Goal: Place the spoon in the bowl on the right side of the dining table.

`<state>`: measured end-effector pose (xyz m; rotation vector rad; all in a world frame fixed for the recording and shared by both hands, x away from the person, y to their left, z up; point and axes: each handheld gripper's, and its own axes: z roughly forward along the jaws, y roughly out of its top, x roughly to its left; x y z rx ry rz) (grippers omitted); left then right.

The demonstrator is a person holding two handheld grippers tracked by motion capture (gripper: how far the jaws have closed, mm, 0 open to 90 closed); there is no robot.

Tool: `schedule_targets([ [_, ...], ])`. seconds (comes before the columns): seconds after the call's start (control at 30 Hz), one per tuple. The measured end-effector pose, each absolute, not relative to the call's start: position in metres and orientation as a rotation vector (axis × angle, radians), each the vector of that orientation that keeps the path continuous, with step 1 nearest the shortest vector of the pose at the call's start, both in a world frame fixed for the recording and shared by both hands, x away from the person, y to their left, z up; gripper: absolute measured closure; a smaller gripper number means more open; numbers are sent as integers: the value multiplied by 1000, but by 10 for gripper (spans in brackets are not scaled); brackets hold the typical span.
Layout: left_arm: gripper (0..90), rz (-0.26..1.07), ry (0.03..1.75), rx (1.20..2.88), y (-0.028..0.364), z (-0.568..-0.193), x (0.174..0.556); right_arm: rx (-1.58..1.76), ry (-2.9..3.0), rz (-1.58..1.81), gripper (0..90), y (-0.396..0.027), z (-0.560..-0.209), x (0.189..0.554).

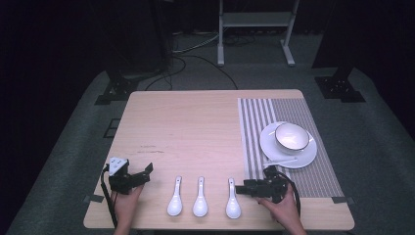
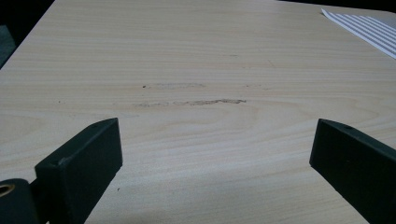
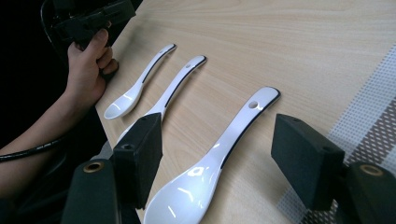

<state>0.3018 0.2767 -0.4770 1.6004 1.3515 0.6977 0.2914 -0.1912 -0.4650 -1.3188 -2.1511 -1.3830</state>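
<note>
The rightmost spoon lies flat on the counter near its front edge, bowl toward the person and handle running away toward the far side, so its long axis goes front to back. In the right gripper view it sits squarely between the jaws of the right claw, which stand wide on either side of the bowl and neck with counter showing in the gaps; the pads seem not to touch it, though the near pad hides part of the bowl's edge. The claw comes at the spoon from its right side, pointing across the long axis, so closing would pinch the spoon across its narrow width. Two more spoons, the middle spoon and the left spoon, lie parallel just beyond. The left claw rests well apart at the counter's left, jaws wide over bare wood. A bowl on a plate stands on the striped mat behind the right hand.
</note>
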Motion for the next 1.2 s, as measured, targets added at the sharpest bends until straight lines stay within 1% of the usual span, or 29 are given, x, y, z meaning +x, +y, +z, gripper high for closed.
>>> schedule_targets([
  [0.2,12,702,1349,1601,276,-477,302,-1329,-2176,-1345,342,-184,-464,299],
  [0.63,12,695,1356,1586,278,-477,301,-1360,-2221,-1241,433,-166,-468,313],
  [0.7,12,699,1360,1580,278,-477,301,-1371,-2246,-1227,466,-162,-469,315],
  [0.9,12,692,1364,1571,279,-477,301,-1398,-2287,-1184,514,-156,-470,318],
  [1.1,12,694,1365,1569,280,-477,301,-1436,-2318,-1146,549,-154,-472,321],
  [1.2,12,694,1369,1564,280,-477,301,-1444,-2344,-1141,552,-151,-471,321],
])
